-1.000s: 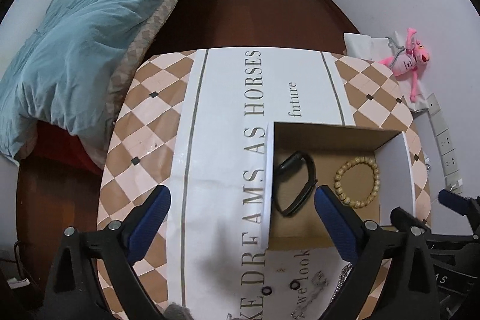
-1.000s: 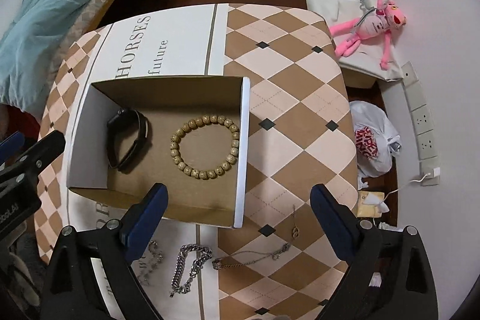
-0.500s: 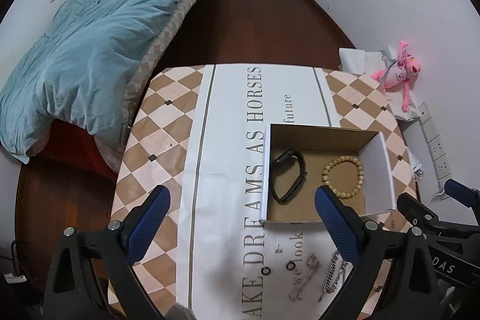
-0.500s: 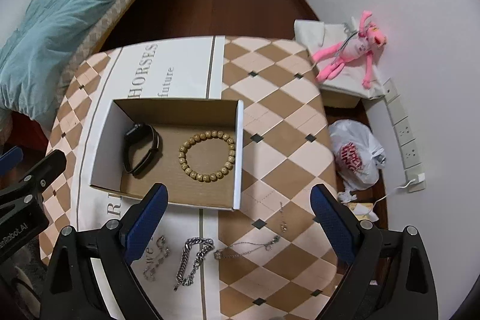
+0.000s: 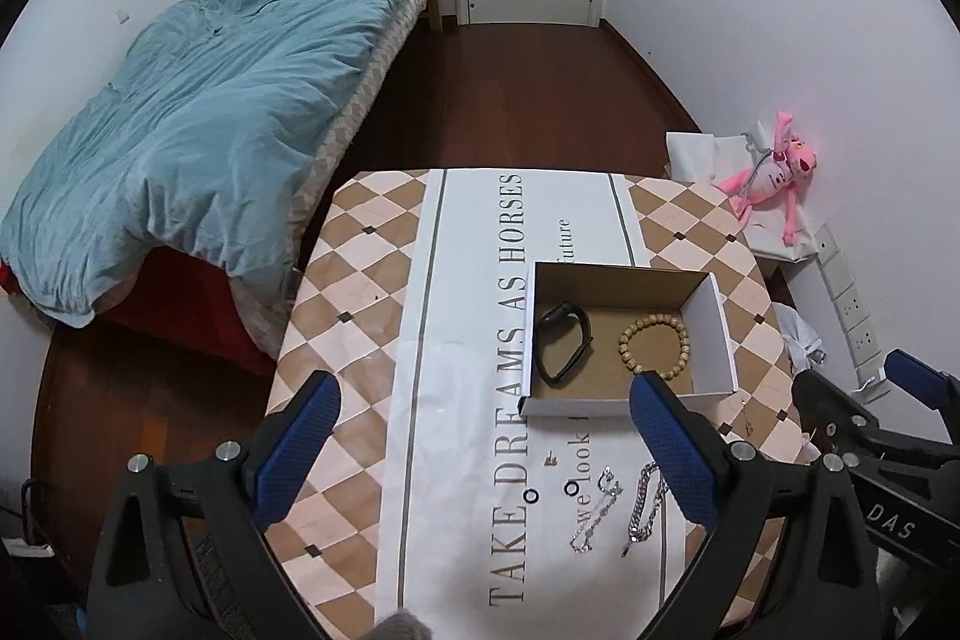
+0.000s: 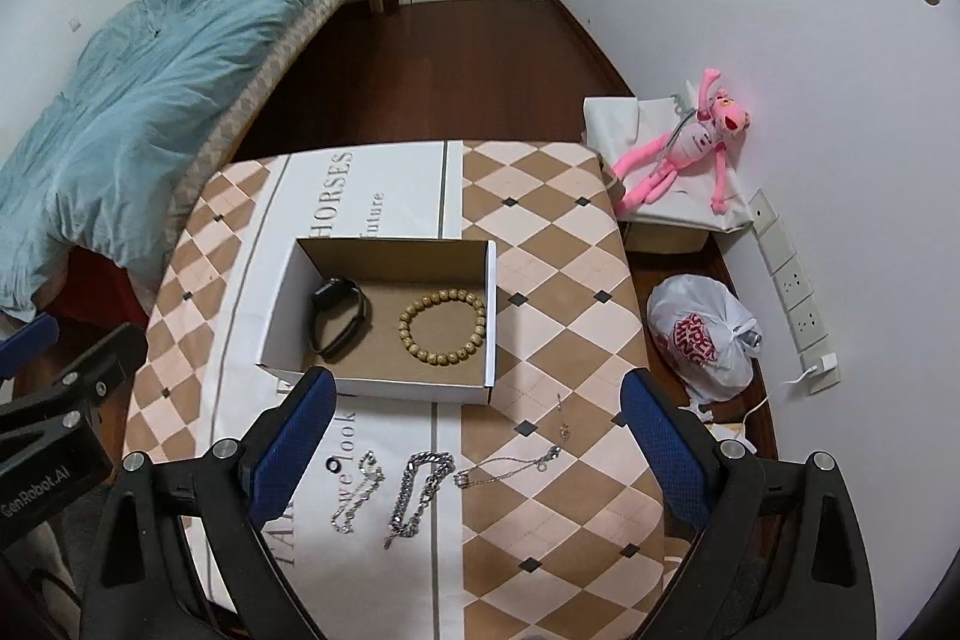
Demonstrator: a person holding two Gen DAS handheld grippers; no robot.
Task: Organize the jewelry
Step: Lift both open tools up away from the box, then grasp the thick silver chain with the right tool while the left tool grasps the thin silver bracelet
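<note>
Seen from the right wrist camera, your left gripper sat at nine o'clock, held above the edge of the surface with nothing in it; its fingers stood spread in the left wrist view.

The surface carried a checked cloth with a white printed band. At its centre stood an open cardboard box. Inside it, a black watch band lay toward the box's nine o'clock side, and a wooden bead bracelet lay toward its three o'clock side, the two apart from each other.

Below the box, toward six o'clock, loose jewelry lay on the cloth. From left to right: a small black ring, a thin silver chain, a heavier silver link bracelet, then a fine necklace stretching toward three o'clock, with a small earring just above its far end.

Your right gripper was released, its blue pads wide apart, hovering over the chains and touching none.

At two o'clock, off the surface, a pink plush toy lay on a white bag, and a tied plastic bag sat on the floor at three o'clock.
</note>
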